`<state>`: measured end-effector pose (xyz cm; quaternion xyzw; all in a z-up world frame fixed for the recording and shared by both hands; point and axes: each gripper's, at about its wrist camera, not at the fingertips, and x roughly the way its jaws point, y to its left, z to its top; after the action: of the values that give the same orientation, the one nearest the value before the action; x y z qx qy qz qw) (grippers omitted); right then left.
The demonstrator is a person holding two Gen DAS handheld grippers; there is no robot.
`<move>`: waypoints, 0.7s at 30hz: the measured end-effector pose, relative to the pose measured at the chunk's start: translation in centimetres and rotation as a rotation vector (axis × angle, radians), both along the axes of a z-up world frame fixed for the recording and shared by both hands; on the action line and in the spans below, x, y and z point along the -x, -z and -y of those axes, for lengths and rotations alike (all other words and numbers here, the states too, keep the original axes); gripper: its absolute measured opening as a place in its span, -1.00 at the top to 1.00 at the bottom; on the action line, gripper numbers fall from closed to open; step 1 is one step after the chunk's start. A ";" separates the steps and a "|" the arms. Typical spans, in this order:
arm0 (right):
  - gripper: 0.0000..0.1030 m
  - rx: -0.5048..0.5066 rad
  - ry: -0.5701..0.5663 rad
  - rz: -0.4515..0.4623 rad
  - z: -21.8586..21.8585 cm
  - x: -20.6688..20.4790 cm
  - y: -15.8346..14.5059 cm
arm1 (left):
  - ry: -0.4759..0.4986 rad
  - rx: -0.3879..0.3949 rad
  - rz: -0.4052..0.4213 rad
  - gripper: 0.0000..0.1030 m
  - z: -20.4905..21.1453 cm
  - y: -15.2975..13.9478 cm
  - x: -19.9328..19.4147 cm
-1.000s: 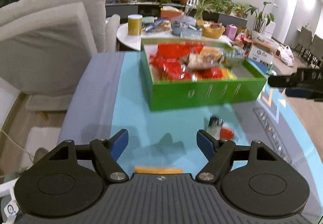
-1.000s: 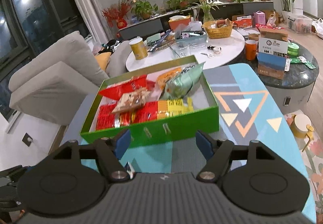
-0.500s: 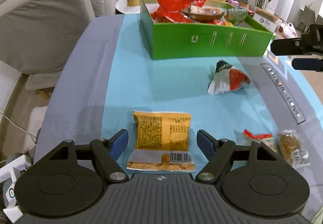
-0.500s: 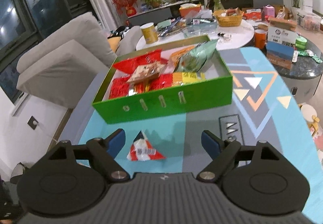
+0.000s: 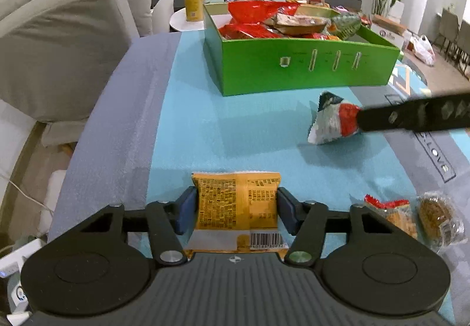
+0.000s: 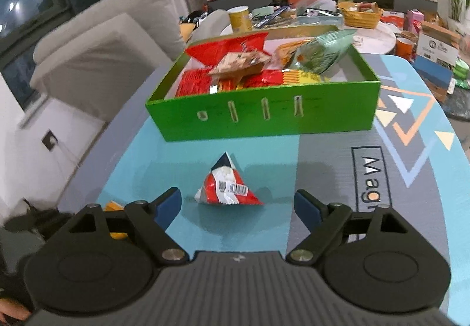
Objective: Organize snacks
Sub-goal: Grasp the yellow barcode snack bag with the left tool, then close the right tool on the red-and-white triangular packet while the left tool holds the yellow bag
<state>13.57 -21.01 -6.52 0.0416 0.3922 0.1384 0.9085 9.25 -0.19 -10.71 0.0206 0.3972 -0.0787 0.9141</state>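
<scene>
The left tongs point(image 5: 236, 210) have just been closing, and now their blue pads press on both sides of a flat yellow snack packet point(image 5: 236, 202). The packet lies on the counter point(image 5: 235, 126). Its long way runs away from the tongs, toward the green box point(image 5: 305, 70), with the barcode end nearest the camera. It looks like smooth, shiny plastic with tiny black print.

The right tongs point(image 6: 238, 205) have just been opening a bit more. They stand apart, with a little red and white snack bag point(image 6: 227, 189) between them, but the pads do not touch it. That bag is puffy and shaped like a triangle, with its dark tip pointing toward the box.

The green box looks like cardboard, has straight walls, and is full of crinkly red, orange and green bags. The counter has a soft blue and grey mat on it. Two small wrapped snacks point(image 5: 417, 218) lie close on the left tongs' right.
</scene>
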 end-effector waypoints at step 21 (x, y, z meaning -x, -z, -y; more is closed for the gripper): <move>-0.03 0.051 0.016 -0.021 -1.2 -2.3 2.3 | -0.008 0.046 0.053 0.02 -0.1 -2.2 -0.1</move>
<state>15.90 -19.82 -8.83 0.0231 0.4047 0.1207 0.9062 9.38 -0.06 -8.55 0.0002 0.3710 -0.0833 0.9249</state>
